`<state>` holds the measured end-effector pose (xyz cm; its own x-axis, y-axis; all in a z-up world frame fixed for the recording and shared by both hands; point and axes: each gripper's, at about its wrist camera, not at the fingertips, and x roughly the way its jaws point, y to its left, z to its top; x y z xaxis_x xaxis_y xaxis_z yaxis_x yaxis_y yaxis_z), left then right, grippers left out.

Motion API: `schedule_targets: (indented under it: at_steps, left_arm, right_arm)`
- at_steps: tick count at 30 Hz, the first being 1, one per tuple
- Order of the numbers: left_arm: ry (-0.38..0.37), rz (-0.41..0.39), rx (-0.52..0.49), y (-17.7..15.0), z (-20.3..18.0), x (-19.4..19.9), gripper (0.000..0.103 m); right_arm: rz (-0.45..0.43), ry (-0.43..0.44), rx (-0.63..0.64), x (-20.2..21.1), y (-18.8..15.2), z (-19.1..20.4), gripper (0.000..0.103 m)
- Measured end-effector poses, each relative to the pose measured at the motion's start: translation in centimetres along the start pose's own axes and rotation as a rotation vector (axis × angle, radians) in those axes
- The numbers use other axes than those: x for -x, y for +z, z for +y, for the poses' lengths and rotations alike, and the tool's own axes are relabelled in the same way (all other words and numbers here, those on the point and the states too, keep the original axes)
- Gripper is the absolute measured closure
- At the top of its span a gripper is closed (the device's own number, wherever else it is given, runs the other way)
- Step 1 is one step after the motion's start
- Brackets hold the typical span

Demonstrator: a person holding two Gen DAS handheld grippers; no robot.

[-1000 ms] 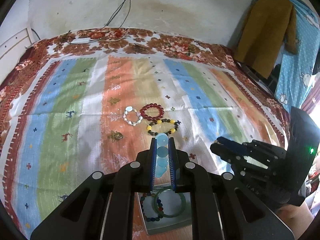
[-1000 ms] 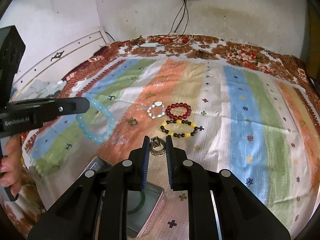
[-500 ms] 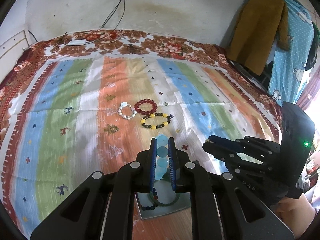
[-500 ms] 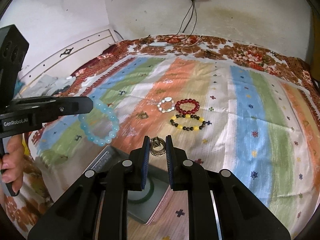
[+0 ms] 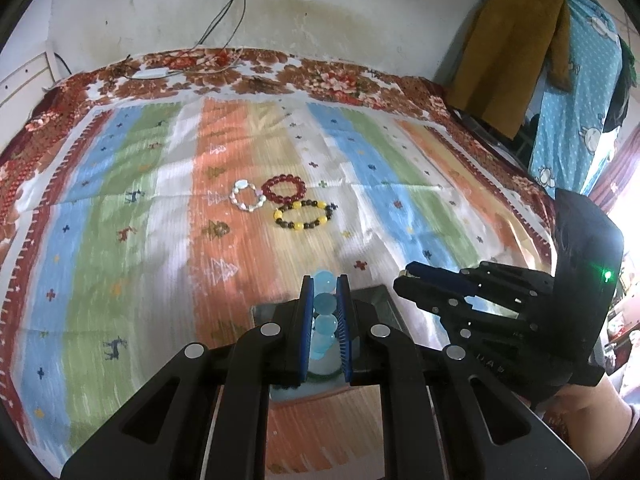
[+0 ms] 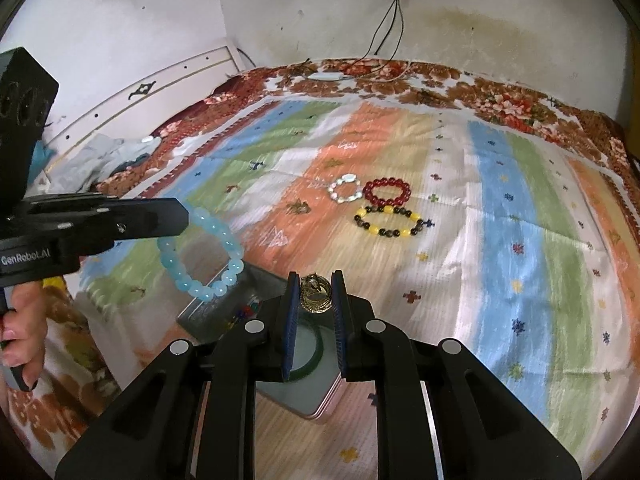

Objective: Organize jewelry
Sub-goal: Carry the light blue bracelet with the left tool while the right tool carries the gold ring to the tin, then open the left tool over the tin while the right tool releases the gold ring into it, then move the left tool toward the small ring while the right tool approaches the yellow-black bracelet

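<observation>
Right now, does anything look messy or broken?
Nothing broken or spilled. Three bracelets still lie loose on the bedspread, outside the tin box; the light blue bracelet and gold ornament are held.

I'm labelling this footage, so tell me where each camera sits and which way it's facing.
Left wrist: on the left gripper, looking down along its fingers over the bed; it grips the blue bracelet; right gripper at right.
Right wrist: on the right gripper, facing the same way; it grips a gold piece above the tin; left gripper at left.
Shared: three bracelets on the bed, the tin.
</observation>
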<state>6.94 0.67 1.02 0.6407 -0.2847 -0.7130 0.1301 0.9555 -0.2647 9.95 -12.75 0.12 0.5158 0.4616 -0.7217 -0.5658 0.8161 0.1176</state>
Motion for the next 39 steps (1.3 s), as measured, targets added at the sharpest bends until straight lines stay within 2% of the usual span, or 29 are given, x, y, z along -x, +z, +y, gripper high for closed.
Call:
schedule_targets:
  at_steps: [9, 10, 12, 13, 23, 26, 29, 34, 39]
  left_arm:
    - [-0.002, 0.054, 0.028, -0.8, 0.2, -0.4, 0.092]
    - [0.004, 0.066, 0.037, -0.9, 0.4, -0.7, 0.092]
    - [0.027, 0.067, 0.041, -0.9, 0.7, -0.8, 0.092]
    - [0.037, 0.065, 0.042, -0.9, 0.8, -0.8, 0.091]
    - [0.079, 0.056, 0.087, -0.5, 2.5, -0.8, 0.067]
    - [0.126, 0.042, 0.08, -0.3, 2.7, -0.8, 0.062]
    - [0.186, 0.022, 0.059, -0.1, 2.8, -0.9, 0.053]
    - [0.214, 0.048, 0.042, 0.1, 3.1, -1.9, 0.047]
    - [0.257, 0.052, -0.006, 0.2, 2.8, -2.8, 0.04]
  right_arm:
    - [0.046, 0.046, -0.001, -0.5, -0.9, 0.9, 0.085]
    - [0.059, 0.045, -0.002, -0.7, -0.9, 0.9, 0.083]
    - [0.058, 0.037, -0.001, -0.7, -1.0, 0.9, 0.064]
    - [0.053, 0.036, 0.0, -0.6, -0.9, 0.8, 0.063]
    - [0.038, 0.002, -0.053, -0.4, -0.5, -0.8, 0.06]
    - [0.033, -0.006, -0.08, -0.5, -0.3, -1.5, 0.057]
    - [0.039, -0.017, -0.11, -0.7, -0.2, -2.4, 0.057]
    - [0.041, -0.041, -0.136, -1.1, 0.1, -3.2, 0.054]
    - [0.028, -0.102, -0.108, -1.5, 0.6, -3.4, 0.049]
